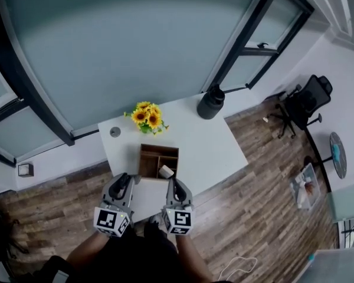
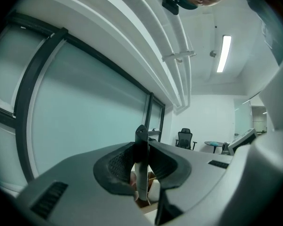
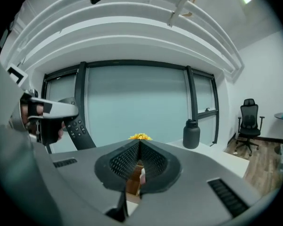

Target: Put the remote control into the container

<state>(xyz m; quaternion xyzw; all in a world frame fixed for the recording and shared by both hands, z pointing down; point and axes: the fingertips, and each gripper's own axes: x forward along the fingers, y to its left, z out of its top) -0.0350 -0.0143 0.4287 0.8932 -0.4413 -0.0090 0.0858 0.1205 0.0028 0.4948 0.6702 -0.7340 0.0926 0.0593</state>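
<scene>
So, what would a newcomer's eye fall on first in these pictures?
The yellow sunflowers at the far edge of the white table stand out first, with a dark bottle at its far right corner. Nearer, a wooden box with compartments sits on the table, and the left gripper is clamped on a black remote.

The left gripper and right gripper sit side by side at the lower centre of the head view, both pointing up-frame. The left one points level, its jaws clamped on the remote, held edge-on. The right one tilts slightly down, its jaws together and empty. Dark-sleeved forearms run off the bottom edge.
</scene>
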